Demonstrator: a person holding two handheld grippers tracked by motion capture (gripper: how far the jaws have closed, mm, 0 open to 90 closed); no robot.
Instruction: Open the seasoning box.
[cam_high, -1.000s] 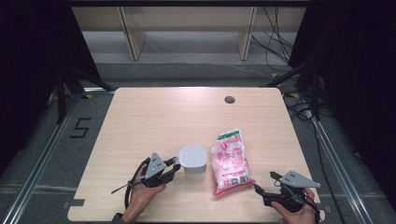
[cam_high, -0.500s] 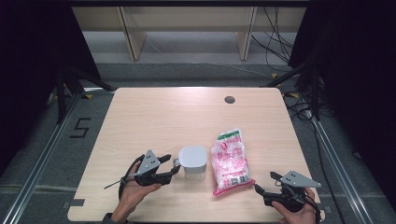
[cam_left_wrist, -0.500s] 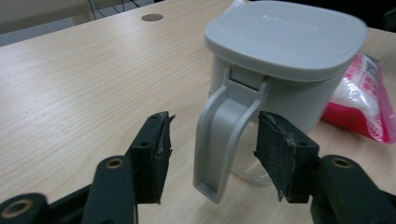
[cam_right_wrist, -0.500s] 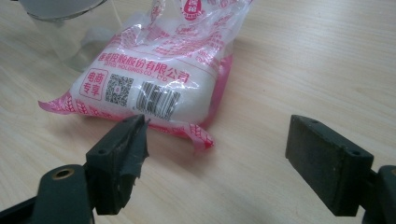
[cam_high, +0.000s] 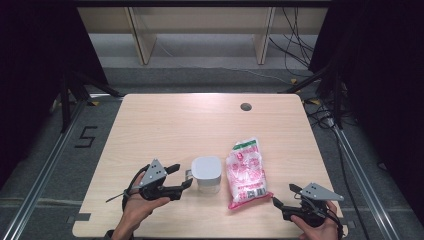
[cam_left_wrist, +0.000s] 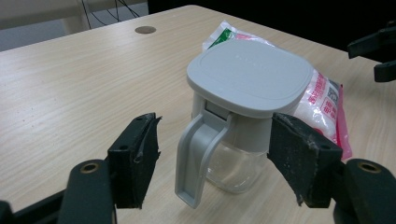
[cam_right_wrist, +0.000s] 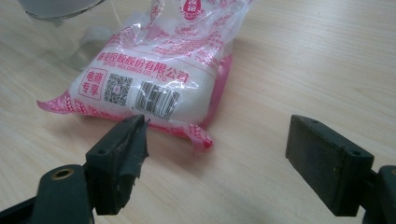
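Left gripper (cam_high: 181, 176), jaws just opening wide around the lidded glass jar's (cam_high: 206, 173) handle without touching; jar beside sugar bag (cam_high: 245, 172), near the right gripper (cam_high: 283, 196), whose jaws stand apart, empty.

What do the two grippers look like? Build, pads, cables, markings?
Both are black two-jaw units. The left gripper and right gripper each carry a grey three-cornered plate on top. The pads are black foam, frayed at the edges, on arms with brass-ringed holes. A thin dark cable trails from the left one. No markings can be made out. No sleeves visible.
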